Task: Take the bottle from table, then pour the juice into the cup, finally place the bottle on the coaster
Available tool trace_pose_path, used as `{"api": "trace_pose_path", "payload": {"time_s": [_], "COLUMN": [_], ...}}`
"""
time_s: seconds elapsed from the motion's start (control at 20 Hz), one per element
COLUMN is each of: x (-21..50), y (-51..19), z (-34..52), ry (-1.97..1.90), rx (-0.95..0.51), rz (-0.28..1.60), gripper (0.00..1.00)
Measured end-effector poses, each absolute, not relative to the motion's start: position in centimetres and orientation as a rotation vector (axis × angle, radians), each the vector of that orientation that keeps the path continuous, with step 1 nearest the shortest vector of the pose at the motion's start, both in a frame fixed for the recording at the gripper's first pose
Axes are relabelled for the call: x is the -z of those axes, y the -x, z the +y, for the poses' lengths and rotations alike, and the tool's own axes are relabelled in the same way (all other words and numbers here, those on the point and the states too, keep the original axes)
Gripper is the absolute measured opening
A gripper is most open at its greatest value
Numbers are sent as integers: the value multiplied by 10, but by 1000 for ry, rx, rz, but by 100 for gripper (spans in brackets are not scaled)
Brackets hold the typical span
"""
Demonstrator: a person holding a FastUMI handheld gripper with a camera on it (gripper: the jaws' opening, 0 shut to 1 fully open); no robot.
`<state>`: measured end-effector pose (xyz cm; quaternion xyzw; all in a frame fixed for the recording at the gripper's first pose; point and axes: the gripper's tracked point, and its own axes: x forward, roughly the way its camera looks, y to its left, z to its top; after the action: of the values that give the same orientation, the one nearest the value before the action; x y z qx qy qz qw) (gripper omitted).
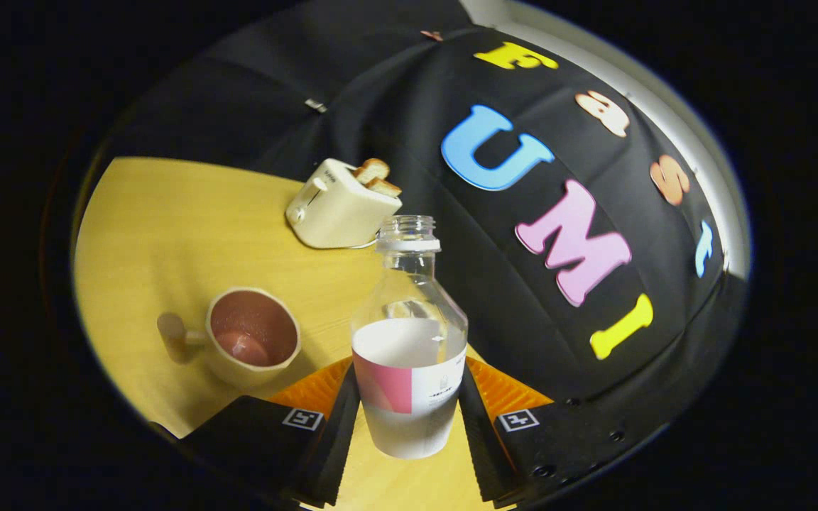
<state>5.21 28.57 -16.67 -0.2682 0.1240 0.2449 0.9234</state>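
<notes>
Between the gripper's (pixel 409 419) two fingers stands the uncapped bottle (pixel 409 341) (clear, labelled, partly filled), both fingers pressed against its lower sides above the wooden table (pixel 167 220). Just beside it sits the cup (pixel 253 341); beyond, a toaster (pixel 338 209) holding bread slices (pixel 377 177).

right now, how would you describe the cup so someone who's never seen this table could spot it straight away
On the yellow wooden table, look to the side of the clear plastic bottle held between the fingers of the claw, nearer than the cream toaster holding toast. There stands the cream ceramic cup. It alone is open-topped, with a pinkish inside and a stubby side handle.
</notes>
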Motion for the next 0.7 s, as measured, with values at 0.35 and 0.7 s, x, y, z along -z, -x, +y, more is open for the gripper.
{"api": "trace_pose_path", "payload": {"time_s": [0.35, 0.7], "x": [133, 130], "y": [-77, -125], "z": [279, 260], "ry": [44, -54], "rx": [-410, -333], "rz": [257, 178], "gripper": [73, 73]}}
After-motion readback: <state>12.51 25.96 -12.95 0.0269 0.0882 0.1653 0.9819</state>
